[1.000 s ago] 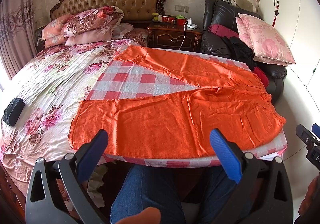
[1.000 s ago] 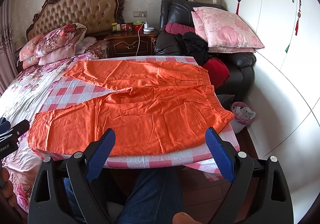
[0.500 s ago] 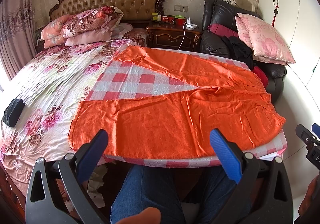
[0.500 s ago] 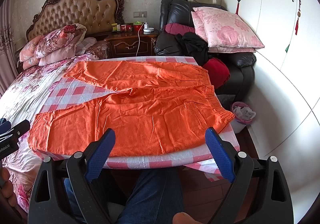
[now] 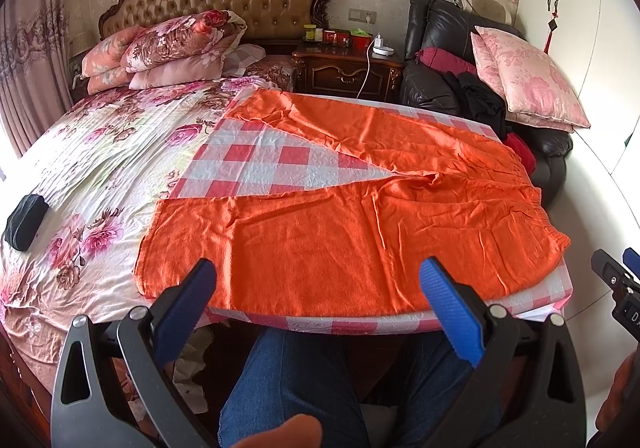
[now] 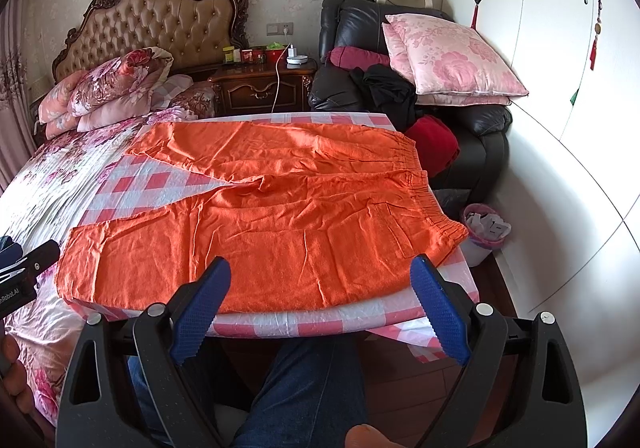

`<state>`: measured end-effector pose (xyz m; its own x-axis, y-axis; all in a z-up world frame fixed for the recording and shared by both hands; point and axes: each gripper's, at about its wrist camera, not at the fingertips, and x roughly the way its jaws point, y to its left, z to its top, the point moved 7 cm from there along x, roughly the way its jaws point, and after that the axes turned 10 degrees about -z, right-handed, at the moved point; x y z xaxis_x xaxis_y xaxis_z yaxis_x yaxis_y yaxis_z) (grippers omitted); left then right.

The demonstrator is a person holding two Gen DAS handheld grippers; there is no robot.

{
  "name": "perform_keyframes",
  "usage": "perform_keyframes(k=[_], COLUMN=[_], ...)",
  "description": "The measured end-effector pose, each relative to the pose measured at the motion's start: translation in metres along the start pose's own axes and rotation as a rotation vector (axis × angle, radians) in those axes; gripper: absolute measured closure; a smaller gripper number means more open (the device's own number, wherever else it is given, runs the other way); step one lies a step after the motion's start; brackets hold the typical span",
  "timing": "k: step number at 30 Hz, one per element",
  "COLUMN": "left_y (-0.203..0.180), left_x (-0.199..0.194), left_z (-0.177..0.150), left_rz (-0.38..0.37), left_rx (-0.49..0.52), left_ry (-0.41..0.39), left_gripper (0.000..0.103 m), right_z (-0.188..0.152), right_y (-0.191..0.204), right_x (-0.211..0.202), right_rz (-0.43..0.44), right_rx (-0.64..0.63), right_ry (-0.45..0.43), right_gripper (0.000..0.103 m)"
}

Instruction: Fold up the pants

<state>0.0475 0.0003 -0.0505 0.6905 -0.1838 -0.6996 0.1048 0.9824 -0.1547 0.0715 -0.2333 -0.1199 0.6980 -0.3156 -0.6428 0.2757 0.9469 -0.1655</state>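
Orange pants (image 5: pixel 340 232) lie flat on a red-and-white checked cloth (image 5: pixel 260 164) on the bed, legs spread in a V toward the left, elastic waistband at the right. They also show in the right wrist view (image 6: pixel 280 224). My left gripper (image 5: pixel 318 280) is open and empty, held just short of the near leg's front edge. My right gripper (image 6: pixel 320 280) is open and empty, also just short of the pants' near edge, closer to the waistband (image 6: pixel 432 200).
A floral bedspread (image 5: pixel 100 168) with stacked pillows (image 5: pixel 168 48) lies left. A black object (image 5: pixel 24 216) rests on it. A nightstand (image 5: pixel 344 68), a black armchair with pink cushions (image 6: pixel 448 56) and a small bin (image 6: pixel 484 228) stand right. My jeans-clad legs (image 5: pixel 296 380) are below.
Both grippers have barely moved; the views have shifted very slightly. The pants lie as before.
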Motion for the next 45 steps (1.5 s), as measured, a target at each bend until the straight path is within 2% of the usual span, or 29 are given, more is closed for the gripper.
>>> perform_keyframes(k=[18, 21, 26, 28, 30, 32, 34, 35, 38, 39, 45], left_y=[-0.001, 0.001, 0.01, 0.013, 0.015, 0.017, 0.02, 0.024, 0.038, 0.045, 0.1], left_x=[0.004, 0.017, 0.045, 0.063, 0.081, 0.101, 0.116, 0.123, 0.139, 0.143, 0.148], left_z=[-0.004, 0.0, 0.024, 0.031, 0.035, 0.038, 0.038, 0.038, 0.033, 0.03, 0.013], left_rz=[-0.016, -0.007, -0.04, -0.061, -0.096, -0.134, -0.177, -0.188, -0.199, -0.198, -0.131], left_rx=[-0.013, -0.01, -0.026, -0.035, -0.036, -0.035, -0.041, -0.049, -0.077, -0.092, -0.166], left_ry=[0.005, 0.025, 0.024, 0.03, 0.048, 0.065, 0.084, 0.091, 0.125, 0.137, 0.202], left_gripper=[0.001, 0.001, 0.001, 0.001, 0.001, 0.001, 0.001, 0.002, 0.002, 0.002, 0.002], right_z=[-0.005, -0.006, 0.004, 0.013, 0.031, 0.059, 0.086, 0.097, 0.14, 0.154, 0.197], right_y=[0.004, 0.009, -0.002, -0.016, -0.031, -0.043, -0.049, -0.054, -0.062, -0.058, -0.025], right_x=[0.009, 0.021, 0.06, 0.094, 0.131, 0.181, 0.239, 0.265, 0.338, 0.365, 0.458], right_rz=[0.009, 0.011, 0.088, 0.136, 0.111, 0.052, 0.096, 0.085, 0.003, -0.002, 0.001], right_rx=[0.003, -0.022, 0.009, 0.038, 0.027, -0.044, -0.077, -0.086, -0.161, -0.199, -0.352], right_ry=[0.018, 0.033, 0.105, 0.173, 0.205, 0.238, 0.301, 0.327, 0.342, 0.355, 0.393], right_gripper=[0.015, 0.015, 0.015, 0.015, 0.015, 0.015, 0.015, 0.015, 0.015, 0.015, 0.015])
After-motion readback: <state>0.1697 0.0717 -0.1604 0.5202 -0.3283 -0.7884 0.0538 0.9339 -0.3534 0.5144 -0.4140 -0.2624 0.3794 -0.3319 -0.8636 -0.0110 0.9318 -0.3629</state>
